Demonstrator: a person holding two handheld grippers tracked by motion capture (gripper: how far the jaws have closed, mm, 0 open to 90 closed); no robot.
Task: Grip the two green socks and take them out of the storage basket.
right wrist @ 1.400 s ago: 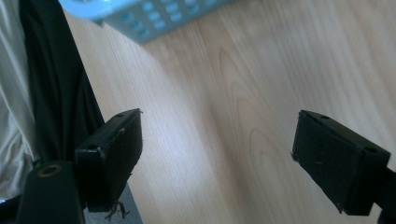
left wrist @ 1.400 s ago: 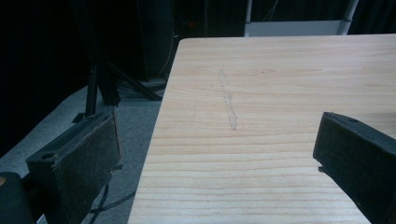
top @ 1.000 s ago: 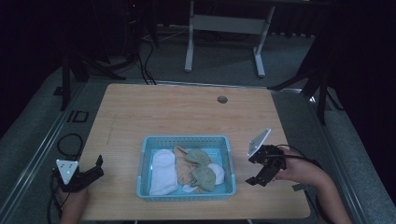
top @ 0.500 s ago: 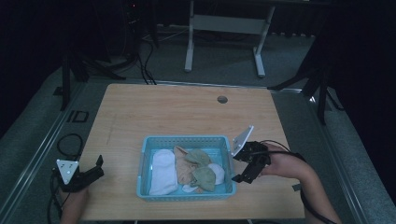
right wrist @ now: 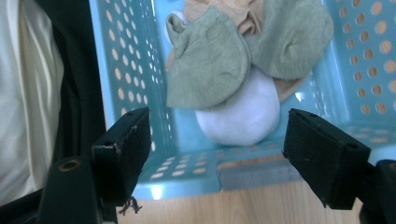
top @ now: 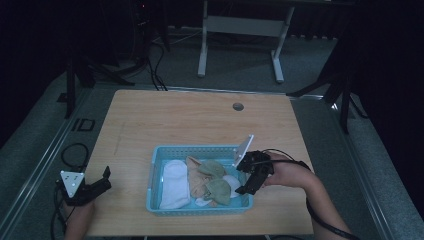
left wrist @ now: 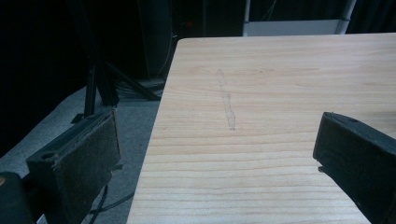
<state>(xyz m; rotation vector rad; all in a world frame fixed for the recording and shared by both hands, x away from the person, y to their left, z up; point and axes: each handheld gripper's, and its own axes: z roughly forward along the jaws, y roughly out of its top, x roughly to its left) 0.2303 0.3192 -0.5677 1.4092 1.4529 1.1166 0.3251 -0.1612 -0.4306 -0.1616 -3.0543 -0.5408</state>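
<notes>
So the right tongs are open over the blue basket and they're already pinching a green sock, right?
Not quite. The right tongs are open at the blue basket, but they pinch nothing. In the right gripper view the green sock lies loose in the basket, apart from both jaws.

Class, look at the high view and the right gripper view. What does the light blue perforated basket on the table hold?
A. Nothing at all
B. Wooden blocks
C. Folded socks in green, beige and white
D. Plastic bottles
C: the basket holds soft folded socks, with green socks lying over a white sock and a beige sock, as the right gripper view shows up close.
</notes>
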